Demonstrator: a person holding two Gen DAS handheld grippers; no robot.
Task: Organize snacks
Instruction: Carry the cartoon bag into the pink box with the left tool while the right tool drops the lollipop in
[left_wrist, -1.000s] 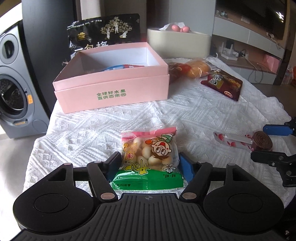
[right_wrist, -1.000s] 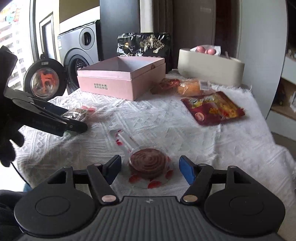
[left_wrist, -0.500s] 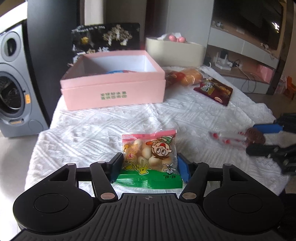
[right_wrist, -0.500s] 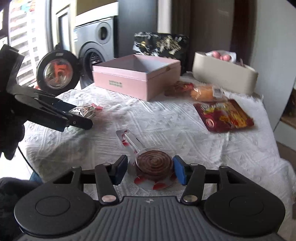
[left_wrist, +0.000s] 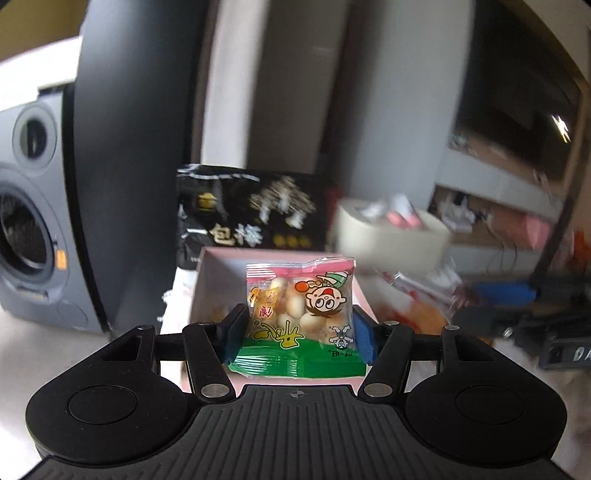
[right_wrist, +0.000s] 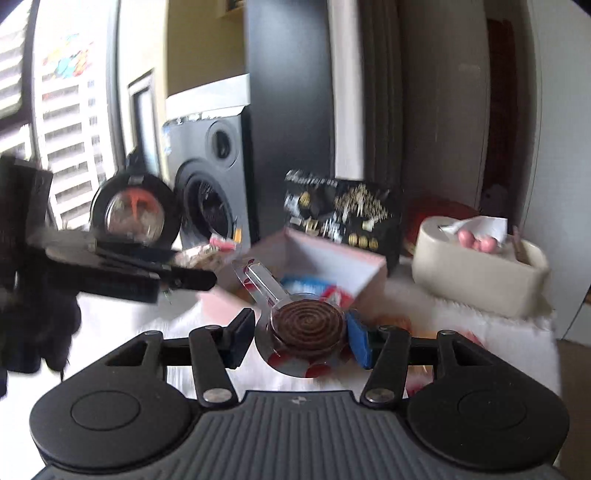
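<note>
The black bag (left_wrist: 251, 218) behind the pink box carries large pale characters reading 一包梅, with a small gold emblem above them; the smaller gold print at its lower right is too blurred to read. The snack packet (left_wrist: 301, 306) shows a cartoon face and stylised yellow and red characters that cannot be made out with certainty. At the right edge of the left wrist view, a dark device (left_wrist: 569, 354) bears pale letters that look like "DA", cut off by the frame.

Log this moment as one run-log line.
left gripper: shut on biscuit packet | right gripper: shut on spiral candy | pink box: ahead
</note>
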